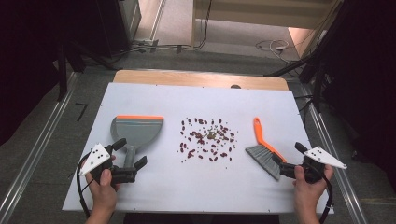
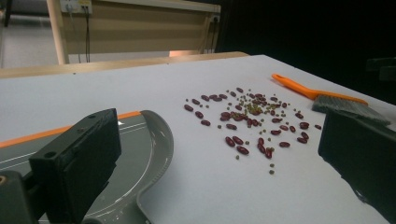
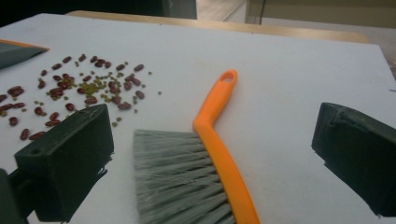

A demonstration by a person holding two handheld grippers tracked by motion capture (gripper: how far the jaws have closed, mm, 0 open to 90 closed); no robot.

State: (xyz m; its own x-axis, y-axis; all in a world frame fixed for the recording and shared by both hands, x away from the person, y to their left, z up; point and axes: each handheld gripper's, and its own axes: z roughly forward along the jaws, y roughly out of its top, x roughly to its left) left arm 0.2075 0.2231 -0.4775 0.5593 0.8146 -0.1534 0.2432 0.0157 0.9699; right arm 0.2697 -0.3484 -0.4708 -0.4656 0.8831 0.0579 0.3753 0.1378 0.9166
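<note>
1. High view is showing the white table taking up the middle of the frame, serving as the flat sweeping surface for everything on it.
2. Sitting left of centre is the grey dustpan, its orange lip pointing toward the top of the frame and its handle toward the person, so it is lying ready for a pick-up from below.
3. Lying right of centre is the orange-handled brush, bristles nearest the lower right (the handle is angling away toward the top).
4. Coming in at the lower left, the left gripper is standing wide open, its jaws straddling the dustpan handle and gripping nothing yet.
5. At the lower right, the right gripper is likewise gaping wide and empty; in the right gripper view its jaws are flanking the brush head, likely lining up a grasp.
6. Scattered at the centre, between the two tools, are the red and green beans, lying loose and untouched, apparently waiting to be swept.
</note>
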